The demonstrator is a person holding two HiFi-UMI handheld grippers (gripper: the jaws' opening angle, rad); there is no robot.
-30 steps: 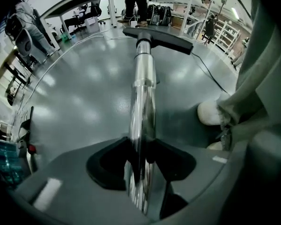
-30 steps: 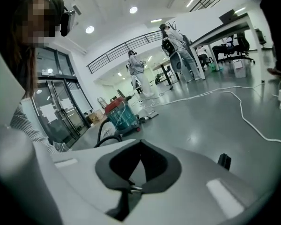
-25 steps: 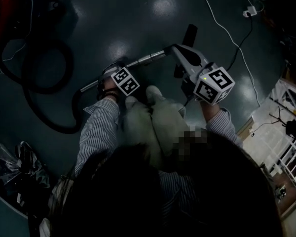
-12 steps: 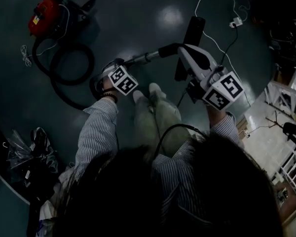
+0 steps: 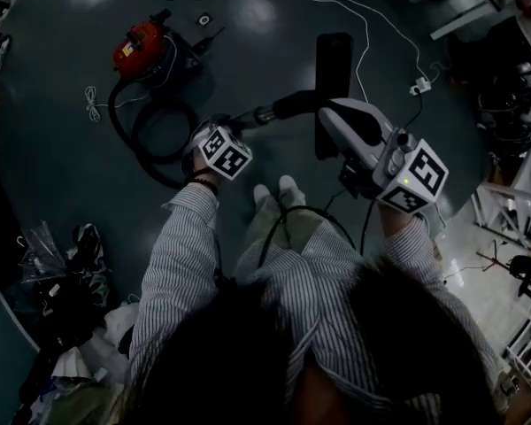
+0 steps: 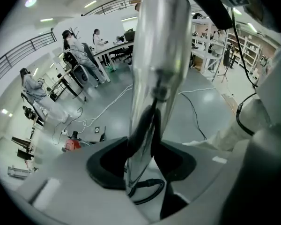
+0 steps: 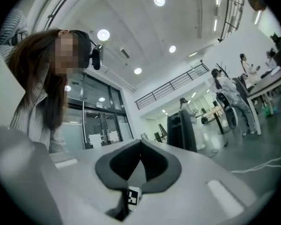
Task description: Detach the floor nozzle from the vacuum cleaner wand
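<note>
Left gripper (image 6: 143,156) clamped on chrome wand (image 5: 258,113); wand ran up-right toward frame centre. Floor nozzle (image 5: 334,69) lay lengthwise top-to-bottom, upper centre. Right gripper (image 7: 139,165) clenched, empty.

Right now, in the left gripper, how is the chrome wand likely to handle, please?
The wand looks like rigid polished metal: probably stays straight, but may slip in the left gripper. With the floor nozzle at its far end and hose trailing, it likely feels end-heavy.

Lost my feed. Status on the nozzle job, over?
Left gripper clamped on shiny metal vacuum wand. Right gripper shut, empty. Black floor nozzle still attached. White cable beside it.
</note>
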